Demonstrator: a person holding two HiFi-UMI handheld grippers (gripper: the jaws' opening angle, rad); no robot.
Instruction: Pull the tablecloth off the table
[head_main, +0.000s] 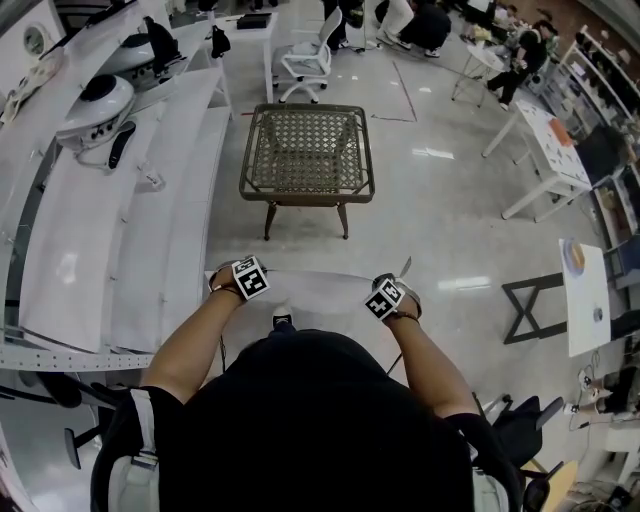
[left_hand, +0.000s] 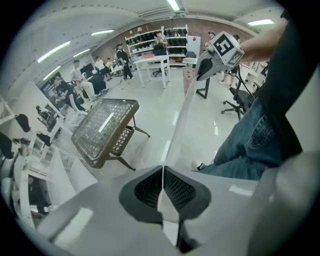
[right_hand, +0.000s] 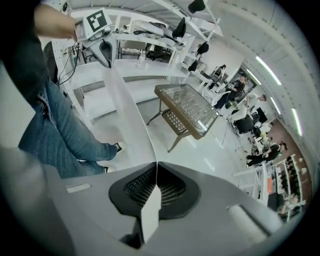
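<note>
Holding cloth (head_main: 330, 290) taut between both tools, clear of table (head_main: 306, 194) at 12 o'clock | left gripper (left_hand: 163, 169) clamped tight on cloth edge | right gripper (right_hand: 156, 165) likewise pinching it

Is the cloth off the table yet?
Off. The table top is bare; the cloth hangs stretched between the left gripper and right gripper, both shut on it.

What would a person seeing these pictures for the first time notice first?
A pale tablecloth hangs stretched between the left gripper and the right gripper, both shut on its edge, close before the person. Ahead on the glossy floor stands the woven-top table, uncovered.
</note>
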